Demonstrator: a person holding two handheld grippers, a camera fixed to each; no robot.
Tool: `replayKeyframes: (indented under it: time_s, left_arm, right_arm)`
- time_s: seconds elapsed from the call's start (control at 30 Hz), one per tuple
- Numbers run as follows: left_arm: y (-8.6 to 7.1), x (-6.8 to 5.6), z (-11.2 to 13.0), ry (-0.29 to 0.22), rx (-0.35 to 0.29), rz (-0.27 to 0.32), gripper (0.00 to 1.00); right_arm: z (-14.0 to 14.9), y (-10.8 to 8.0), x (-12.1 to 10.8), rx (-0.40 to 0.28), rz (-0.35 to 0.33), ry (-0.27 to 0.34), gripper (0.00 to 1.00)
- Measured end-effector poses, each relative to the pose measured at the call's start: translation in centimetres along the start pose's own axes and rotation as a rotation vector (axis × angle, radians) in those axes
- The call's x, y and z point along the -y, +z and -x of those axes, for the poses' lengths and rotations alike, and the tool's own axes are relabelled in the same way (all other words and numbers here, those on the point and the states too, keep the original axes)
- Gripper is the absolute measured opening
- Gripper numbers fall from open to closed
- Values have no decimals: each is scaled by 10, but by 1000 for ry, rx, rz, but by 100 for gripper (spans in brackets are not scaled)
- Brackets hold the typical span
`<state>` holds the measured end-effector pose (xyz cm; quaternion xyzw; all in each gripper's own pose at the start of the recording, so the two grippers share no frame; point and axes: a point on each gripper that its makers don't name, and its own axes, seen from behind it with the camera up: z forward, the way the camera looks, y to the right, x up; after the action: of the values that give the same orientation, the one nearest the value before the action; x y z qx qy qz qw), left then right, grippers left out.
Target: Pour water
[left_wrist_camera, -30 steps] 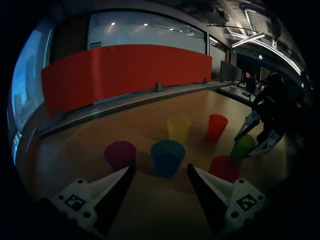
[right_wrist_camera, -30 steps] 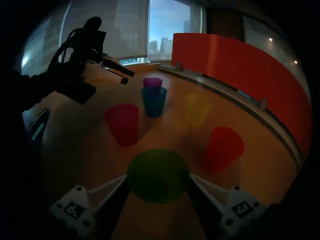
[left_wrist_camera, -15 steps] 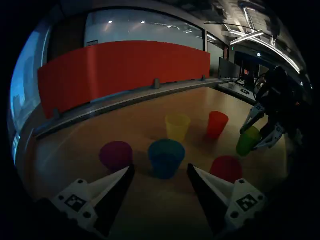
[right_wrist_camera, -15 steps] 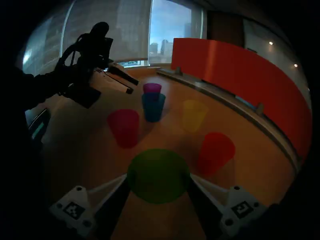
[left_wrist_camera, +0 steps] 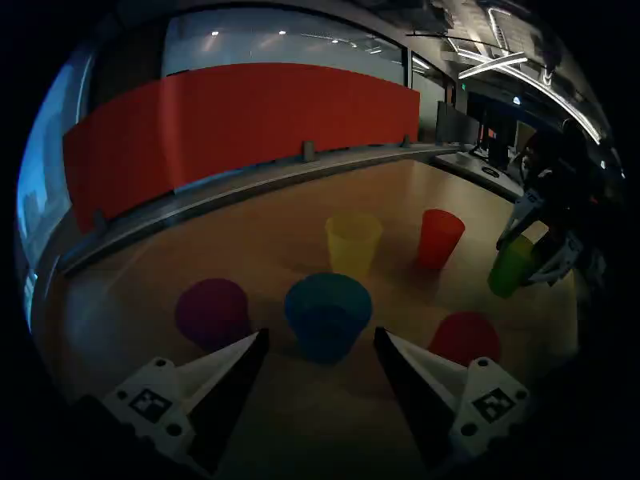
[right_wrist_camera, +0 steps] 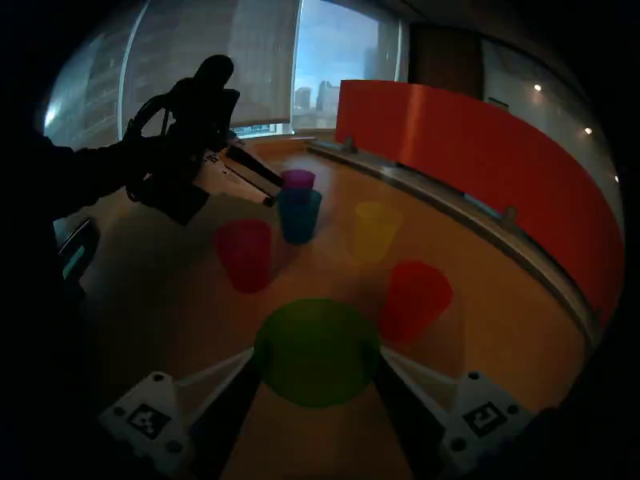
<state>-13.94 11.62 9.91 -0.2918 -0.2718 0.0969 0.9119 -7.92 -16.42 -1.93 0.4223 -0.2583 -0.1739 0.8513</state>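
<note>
My right gripper (right_wrist_camera: 318, 364) is shut on a green cup (right_wrist_camera: 318, 352), which sits between both fingers. In the left gripper view the same green cup (left_wrist_camera: 506, 276) hangs at the far right in that gripper (left_wrist_camera: 520, 258), a little above the wooden table (left_wrist_camera: 264, 232). My left gripper (left_wrist_camera: 320, 336) is open and low over the table, with a blue cup (left_wrist_camera: 328, 312) standing just beyond its fingertips. In the right gripper view the left gripper (right_wrist_camera: 268, 192) reaches in beside the blue cup (right_wrist_camera: 299, 214), held by a person's arm.
Around the blue cup stand a purple cup (left_wrist_camera: 212, 310), a yellow cup (left_wrist_camera: 353, 242), an orange-red cup (left_wrist_camera: 440, 238) and a red cup (left_wrist_camera: 466, 338). A long red panel (left_wrist_camera: 240, 120) runs behind the table's far edge. Windows (right_wrist_camera: 336, 56) lie beyond.
The right gripper has risen with the green cup, so the other cups look farther below it. The left gripper has edged forward towards the blue cup.
</note>
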Motion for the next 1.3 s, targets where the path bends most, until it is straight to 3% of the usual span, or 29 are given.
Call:
replayKeyframes:
  time_s: [0.67,1.17,1.3]
  left_arm:
    - [40,-4,-4,-3,23,20,97]
    - [49,-3,0,25,31,9,97]
    - [49,-5,-1,19,31,13,88]
  right_arm:
    - [9,-7,-9,2,22,4,91]
    - [10,-10,-11,0,30,-3,91]
    - [10,-9,-11,0,30,-7,91]
